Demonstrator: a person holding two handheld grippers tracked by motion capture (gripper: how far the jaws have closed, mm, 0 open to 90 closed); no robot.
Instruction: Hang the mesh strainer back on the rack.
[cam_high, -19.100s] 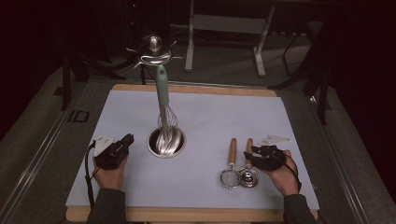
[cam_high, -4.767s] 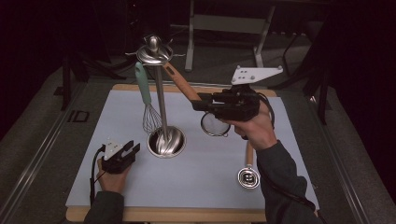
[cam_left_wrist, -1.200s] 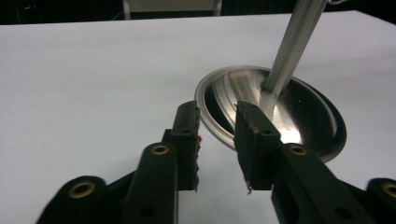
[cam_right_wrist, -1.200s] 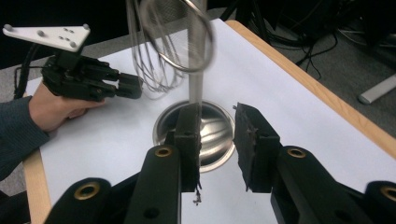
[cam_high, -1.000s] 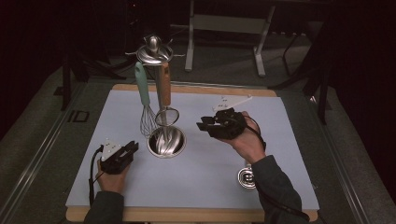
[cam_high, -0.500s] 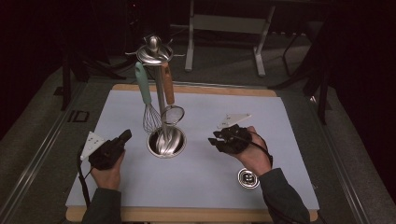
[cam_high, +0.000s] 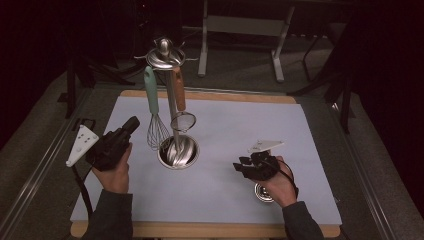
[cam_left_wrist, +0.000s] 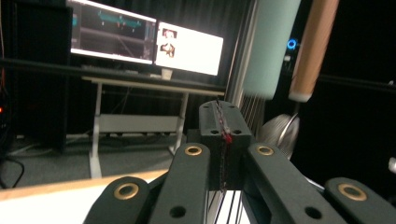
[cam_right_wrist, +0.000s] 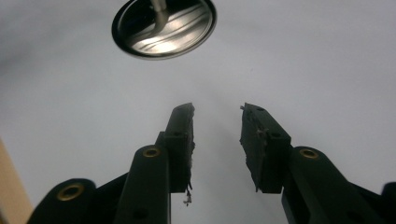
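Note:
A steel utensil stand (cam_high: 177, 150) rises from a round base on the white mat. A whisk with a mint handle (cam_high: 151, 95) and a small strainer with a wooden handle (cam_high: 178, 90) hang from its top. My left gripper (cam_high: 131, 125) is lifted off the mat left of the stand, shut and empty, and points at it. In the left gripper view the shut jaws (cam_left_wrist: 222, 121) face the mint handle (cam_left_wrist: 271, 46) and the wooden handle (cam_left_wrist: 313, 46). My right gripper (cam_high: 245, 167) hovers low at the right, open; its jaws (cam_right_wrist: 217, 121) have just been opening with nothing between them.
A round steel utensil head (cam_high: 264, 192) lies under my right hand, its handle hidden. The stand's base (cam_right_wrist: 163, 23) lies ahead of the right gripper. The mat (cam_high: 240, 120) lies on a wooden board (cam_high: 210, 95). Desks and lit monitors (cam_left_wrist: 187, 49) stand beyond the table.
My left gripper has risen off the mat and shut. My right hand has come down and back from the stand toward the near right, its jaws wider apart. The strainer stays hanging.

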